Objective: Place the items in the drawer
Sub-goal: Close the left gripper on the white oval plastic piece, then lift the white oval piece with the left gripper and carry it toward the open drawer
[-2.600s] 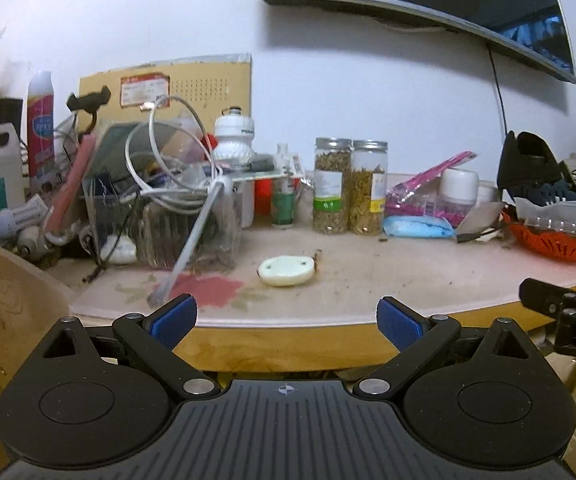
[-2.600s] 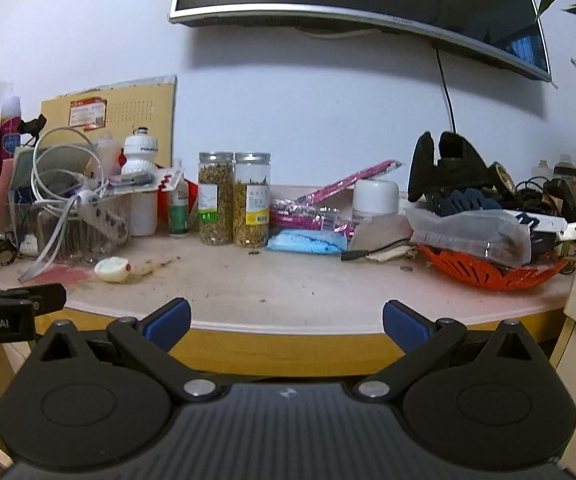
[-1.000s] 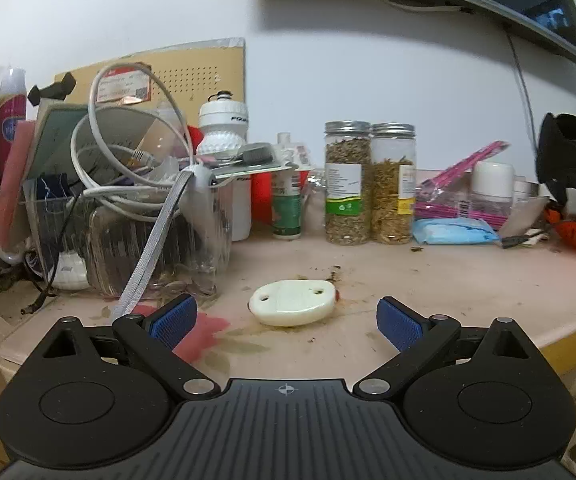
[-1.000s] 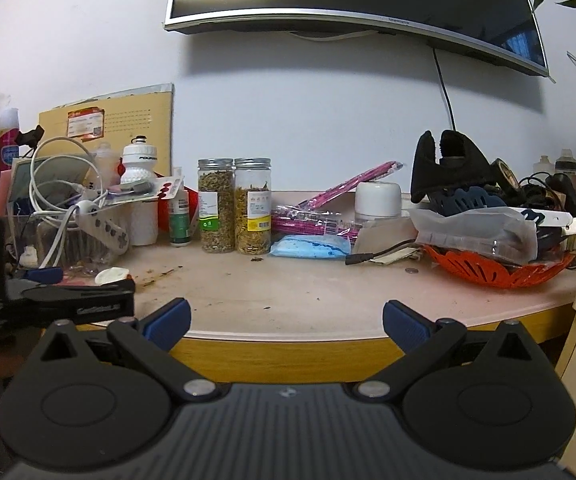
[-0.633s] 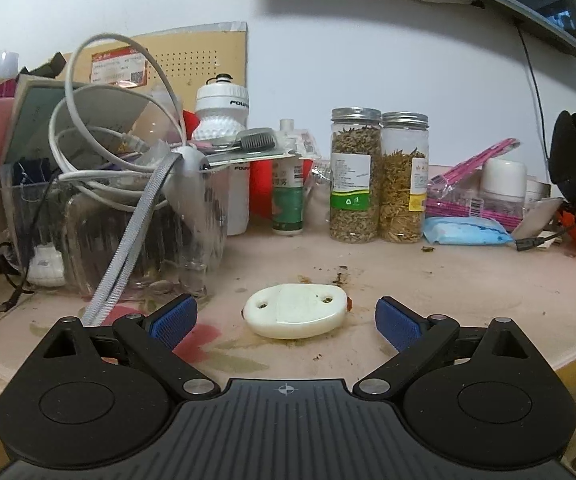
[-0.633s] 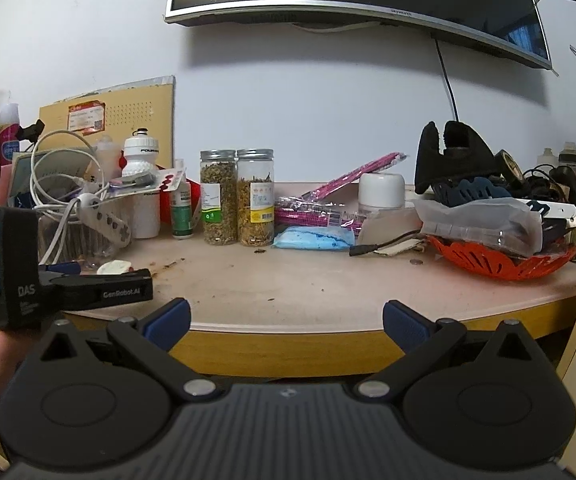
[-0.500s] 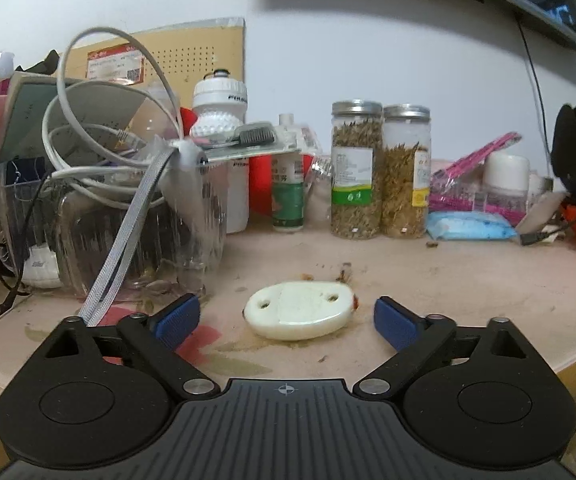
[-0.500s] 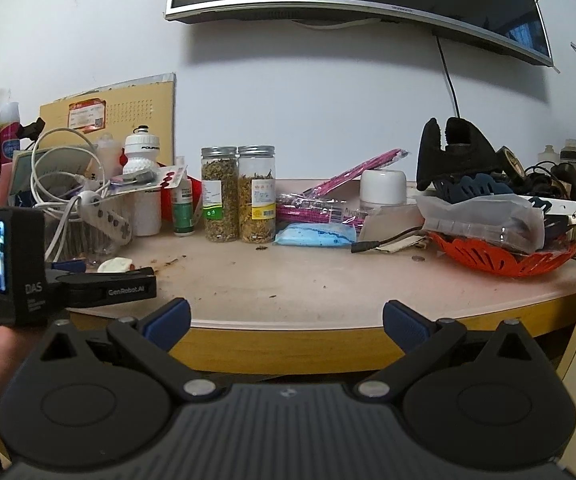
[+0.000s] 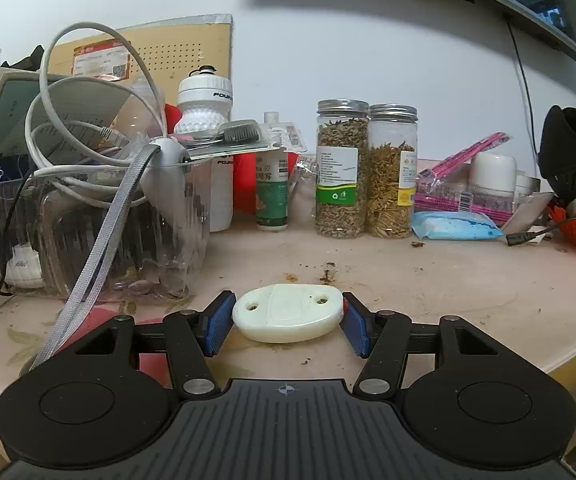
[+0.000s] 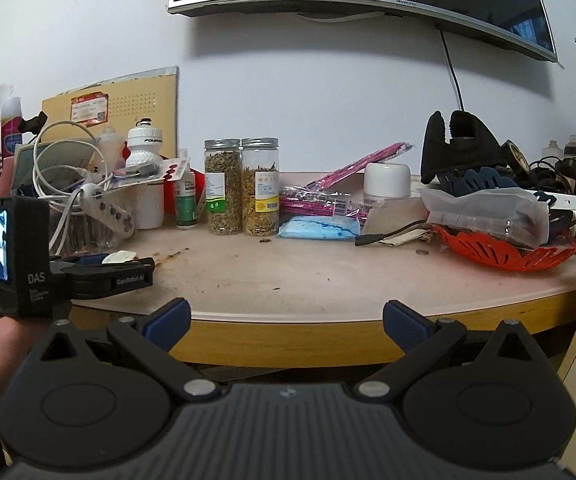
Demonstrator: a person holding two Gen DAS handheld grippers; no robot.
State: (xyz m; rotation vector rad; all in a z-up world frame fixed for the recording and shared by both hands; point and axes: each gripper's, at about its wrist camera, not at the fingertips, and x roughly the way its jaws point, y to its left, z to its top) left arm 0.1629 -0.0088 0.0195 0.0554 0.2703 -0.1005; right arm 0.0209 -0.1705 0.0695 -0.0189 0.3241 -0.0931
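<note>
A white oval plastic piece (image 9: 288,314) with two screw holes lies on the pink tabletop (image 9: 427,280) near the front edge. My left gripper (image 9: 286,322) is level with it, its jaws closing, and both blue pads (image 9: 219,322) touch the ends of the piece. In the right wrist view the left gripper (image 10: 128,266) reaches over the table's left front with the white piece (image 10: 119,257) between its fingers. My right gripper (image 10: 286,320) hangs open in front of the table edge, nothing between its fingers. No drawer is in view.
A clear bin of cables (image 9: 120,220) stands just left of the piece. Two jars (image 9: 363,168), a green bottle (image 9: 272,196) and a blue pack (image 9: 455,226) line the back. A red basket (image 10: 507,250) heaped with things fills the right end.
My left gripper moved forward over the table until the white piece lay between its fingers, then its jaws narrowed from wide apart onto the piece's ends. The right gripper stayed put.
</note>
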